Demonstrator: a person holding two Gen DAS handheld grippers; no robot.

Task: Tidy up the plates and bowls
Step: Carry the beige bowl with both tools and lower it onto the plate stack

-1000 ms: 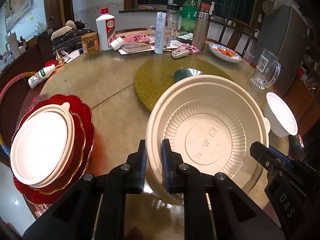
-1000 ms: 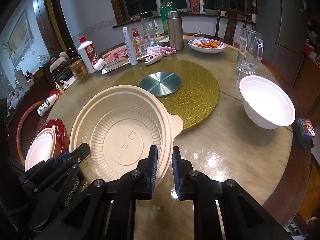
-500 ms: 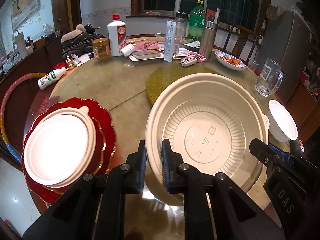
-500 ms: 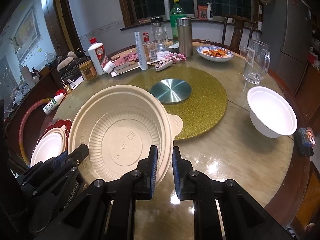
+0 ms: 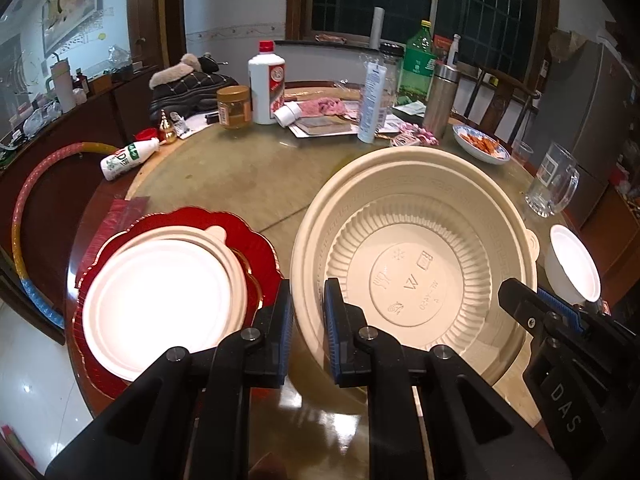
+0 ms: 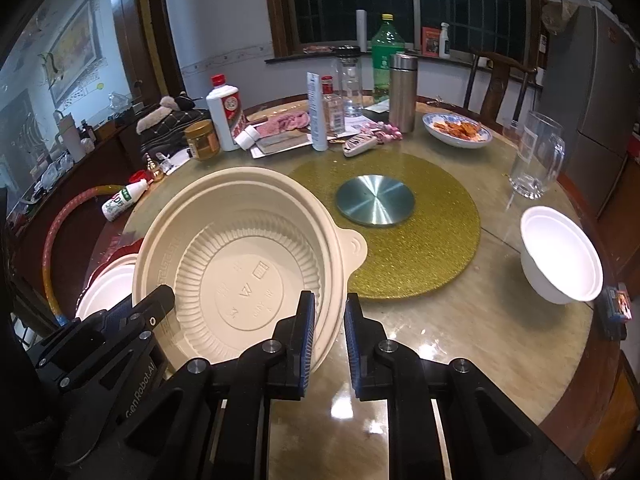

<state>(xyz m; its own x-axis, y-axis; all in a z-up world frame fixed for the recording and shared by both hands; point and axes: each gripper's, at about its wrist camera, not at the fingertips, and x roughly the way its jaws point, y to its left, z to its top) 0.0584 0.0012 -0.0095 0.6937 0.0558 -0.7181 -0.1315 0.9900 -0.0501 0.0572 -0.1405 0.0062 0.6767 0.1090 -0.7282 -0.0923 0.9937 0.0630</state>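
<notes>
A large beige bowl is held off the table by both grippers. My left gripper is shut on its left rim. My right gripper is shut on its right rim, next to the bowl's tab; the bowl also shows in the right wrist view. A white plate lies on stacked red scalloped plates at the table's left edge, just left of the bowl. A small white bowl stands on the table at the right.
A gold lazy Susan with a metal disc fills the table's middle. Bottles, a jar, a flask, a dish of food and a glass mug stand at the back and right. A hoop leans at the left.
Both grippers have lifted the beige bowl and carried it left, closer to the red plate stack. The white plate now sits nearer the bowl's left rim.
</notes>
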